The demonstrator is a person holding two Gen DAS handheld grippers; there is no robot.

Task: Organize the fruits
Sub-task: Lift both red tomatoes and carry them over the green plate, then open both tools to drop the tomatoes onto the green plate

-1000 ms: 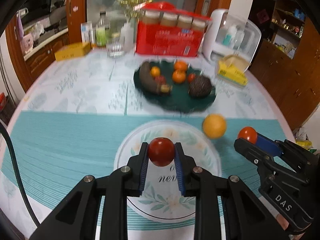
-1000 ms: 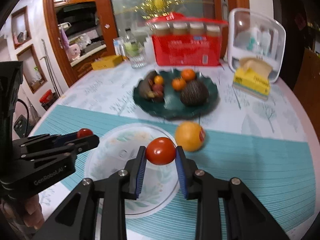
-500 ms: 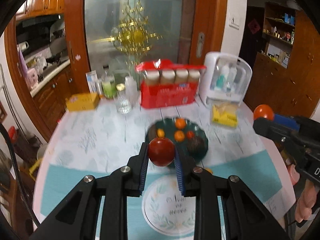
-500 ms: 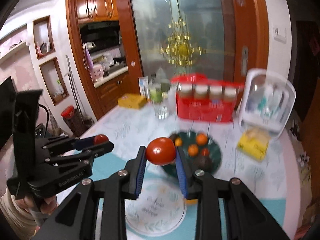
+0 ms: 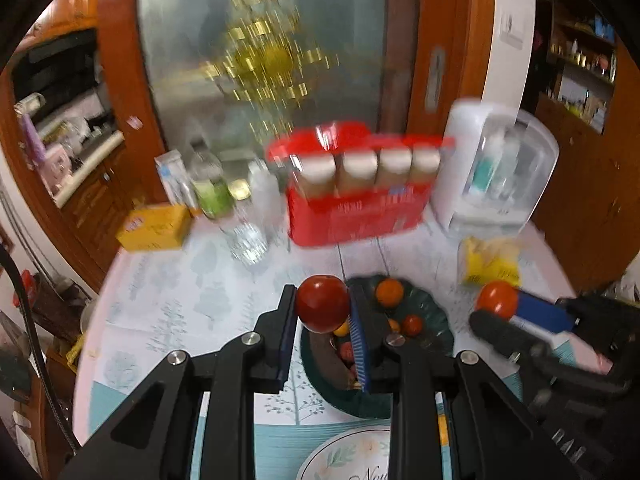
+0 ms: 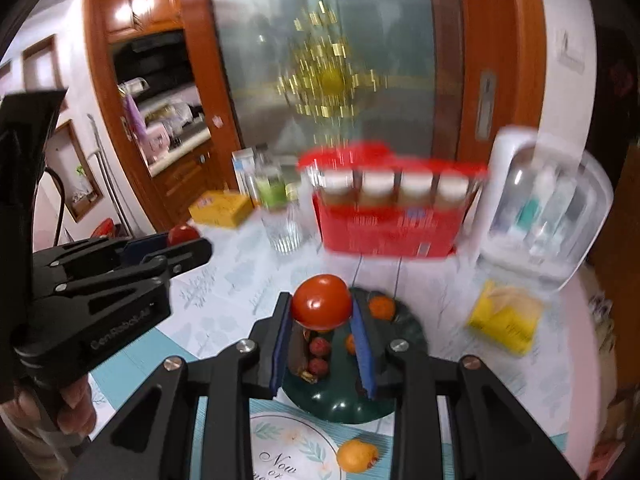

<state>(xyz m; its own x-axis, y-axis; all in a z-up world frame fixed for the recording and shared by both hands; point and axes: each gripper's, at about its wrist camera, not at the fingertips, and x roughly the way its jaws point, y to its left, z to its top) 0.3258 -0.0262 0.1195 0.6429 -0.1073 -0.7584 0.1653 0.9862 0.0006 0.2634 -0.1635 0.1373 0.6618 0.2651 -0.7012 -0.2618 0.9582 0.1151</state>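
Observation:
My left gripper (image 5: 322,309) is shut on a red tomato (image 5: 322,309), held high above the table. My right gripper (image 6: 321,307) is shut on a second red tomato (image 6: 321,307), also raised; it shows in the left wrist view (image 5: 496,300) at the right. Below both lies a dark green plate (image 6: 408,332) with small oranges, red fruits and a dark long fruit (image 6: 298,350). An orange (image 6: 356,456) lies beside a white floral plate (image 6: 280,452) on the teal mat. The left gripper shows in the right wrist view (image 6: 188,240).
A red case of jars (image 6: 392,216), a white clear-fronted container (image 6: 548,208), a yellow tissue pack (image 6: 508,320), a glass (image 6: 286,228), bottles and a yellow box (image 6: 220,208) stand at the table's back. The round table drops off at left and right.
Both grippers, still holding their tomatoes, have risen from just above the white plate to high over the table and tipped back down toward the green plate.

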